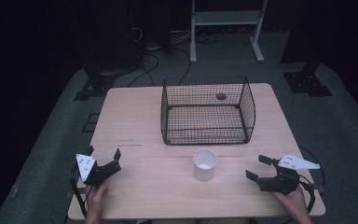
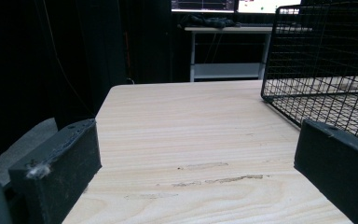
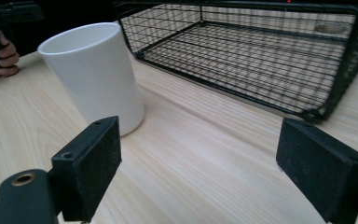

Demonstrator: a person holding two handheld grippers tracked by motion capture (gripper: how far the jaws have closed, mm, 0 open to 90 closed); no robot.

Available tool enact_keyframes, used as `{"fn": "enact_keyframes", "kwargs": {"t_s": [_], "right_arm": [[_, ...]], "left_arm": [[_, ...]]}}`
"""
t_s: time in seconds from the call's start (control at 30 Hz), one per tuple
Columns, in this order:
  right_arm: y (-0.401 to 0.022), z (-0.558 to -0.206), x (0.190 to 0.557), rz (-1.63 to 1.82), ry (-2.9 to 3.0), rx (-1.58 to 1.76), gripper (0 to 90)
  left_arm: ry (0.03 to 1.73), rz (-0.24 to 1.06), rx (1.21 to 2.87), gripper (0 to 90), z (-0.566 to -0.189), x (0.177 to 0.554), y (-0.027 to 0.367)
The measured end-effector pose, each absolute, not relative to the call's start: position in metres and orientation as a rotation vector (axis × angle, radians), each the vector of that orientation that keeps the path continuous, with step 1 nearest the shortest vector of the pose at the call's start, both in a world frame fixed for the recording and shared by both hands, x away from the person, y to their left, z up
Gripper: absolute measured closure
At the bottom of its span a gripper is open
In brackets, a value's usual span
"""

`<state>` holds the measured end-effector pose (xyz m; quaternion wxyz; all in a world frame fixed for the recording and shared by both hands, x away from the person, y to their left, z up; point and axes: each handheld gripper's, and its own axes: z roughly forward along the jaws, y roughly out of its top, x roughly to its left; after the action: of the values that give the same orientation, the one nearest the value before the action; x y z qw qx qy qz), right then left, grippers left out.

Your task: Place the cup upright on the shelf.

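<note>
Two grippers w/ jaws spread wide, both holding nothing. Your left gripper (image 1: 104,158) sits low at bench (image 1: 135,116) front-left; right gripper (image 1: 259,169) at front-right, aimed toward white cup (image 1: 205,164). Cup upright, mid-front of bench, just in front of black wire basket (image 1: 208,111), not touching it. Small dark round obj (image 1: 221,96) at basket's far side; can't ID.

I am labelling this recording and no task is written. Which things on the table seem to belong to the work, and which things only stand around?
Probably part of the work, judged by position:
- white cup, upright between the grippers
- black wire basket, empty, behind the cup
- left gripper and right gripper, both open

Only standing around:
- white shelf frame behind the table
- cables on the floor
</note>
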<state>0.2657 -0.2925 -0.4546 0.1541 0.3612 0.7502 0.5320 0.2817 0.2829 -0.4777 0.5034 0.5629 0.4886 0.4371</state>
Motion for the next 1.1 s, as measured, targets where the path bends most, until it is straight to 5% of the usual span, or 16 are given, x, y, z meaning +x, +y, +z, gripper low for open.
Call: {"fn": "enact_keyframes", "kwargs": {"t_s": [1.1], "right_arm": [[-0.217, -0.432, 0.275, 1.469, 2.397, 0.767, 9.2]], "left_arm": [[1.186, 1.050, 1.352, 0.0, -0.478, 0.282, 0.284]]}}
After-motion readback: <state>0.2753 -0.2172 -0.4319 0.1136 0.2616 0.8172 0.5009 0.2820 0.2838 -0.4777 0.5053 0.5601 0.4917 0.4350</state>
